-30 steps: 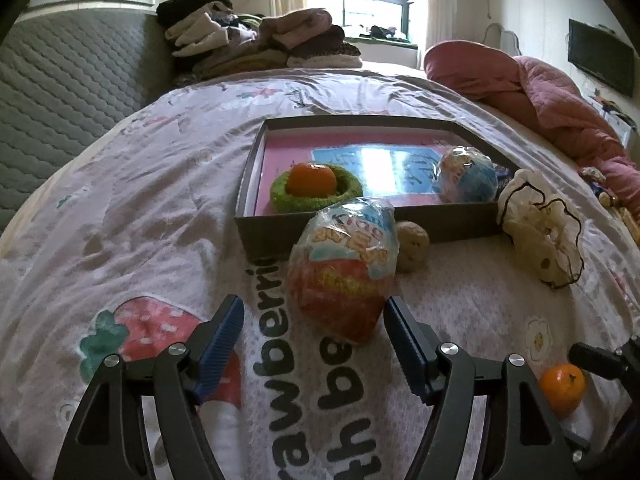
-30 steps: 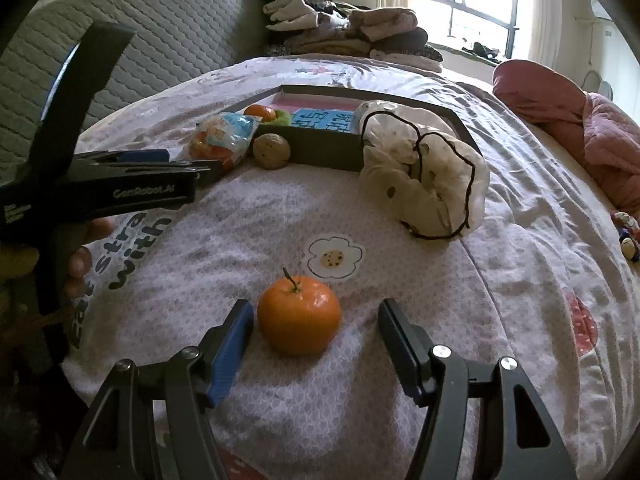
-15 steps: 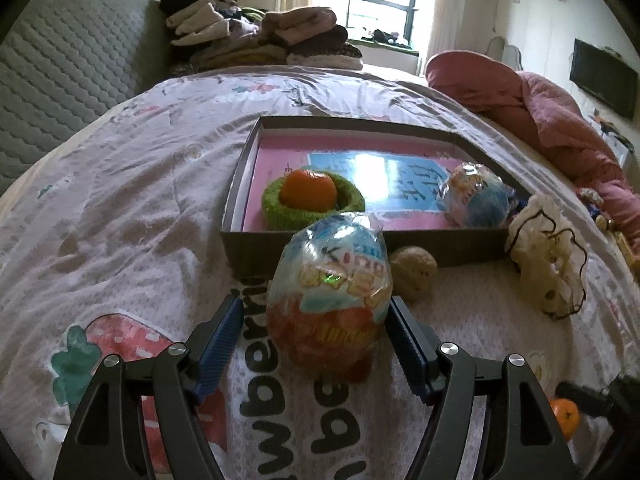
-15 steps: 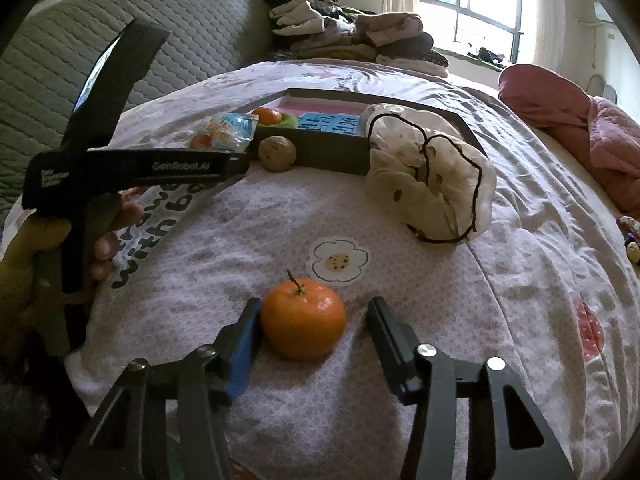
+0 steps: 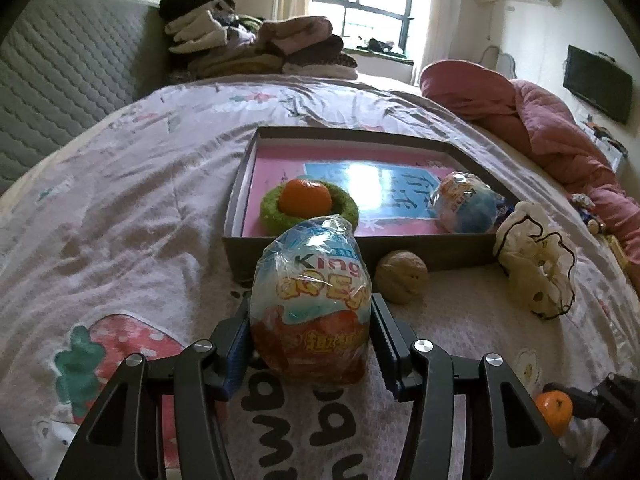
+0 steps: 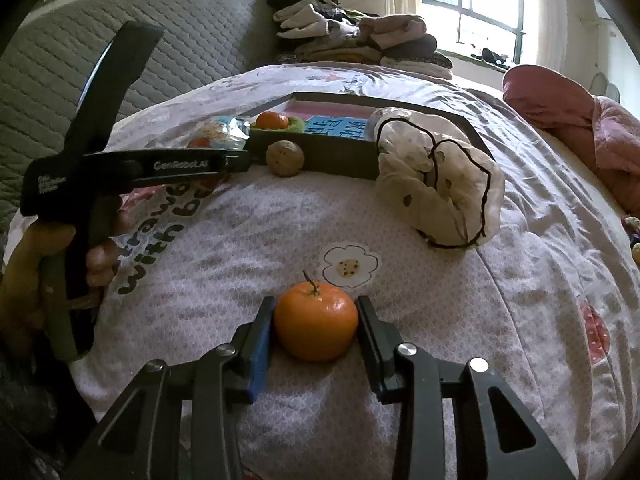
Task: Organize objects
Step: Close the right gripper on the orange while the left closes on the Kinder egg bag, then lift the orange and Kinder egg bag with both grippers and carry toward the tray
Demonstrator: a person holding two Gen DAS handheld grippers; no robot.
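Observation:
A foil-wrapped toy egg (image 5: 310,280) stands on the bedspread before a flat dark box (image 5: 452,252). My left gripper (image 5: 310,306) is closing, and both pads touch the egg's sides. Low in the right wrist view a loose orange (image 6: 316,326) rests on the bedspread. My right gripper (image 6: 315,304) is closing too, its pads against the orange on either side. Inside the box lie a green nest (image 5: 272,208) with a second orange (image 5: 305,200) and another wrapped egg (image 5: 464,204).
A walnut (image 5: 402,276) lies against the box's front wall. A cream cloth pouch with black trim (image 6: 440,184) sits by the box's right corner. Folded clothes (image 5: 256,48) are stacked at the far end, and a pink quilt (image 5: 540,120) is bunched at the right.
Both grippers' jaws have narrowed from wide apart until the pads meet the egg and the loose orange. The left gripper slid forward around the egg; the objects still rest on the bedspread.

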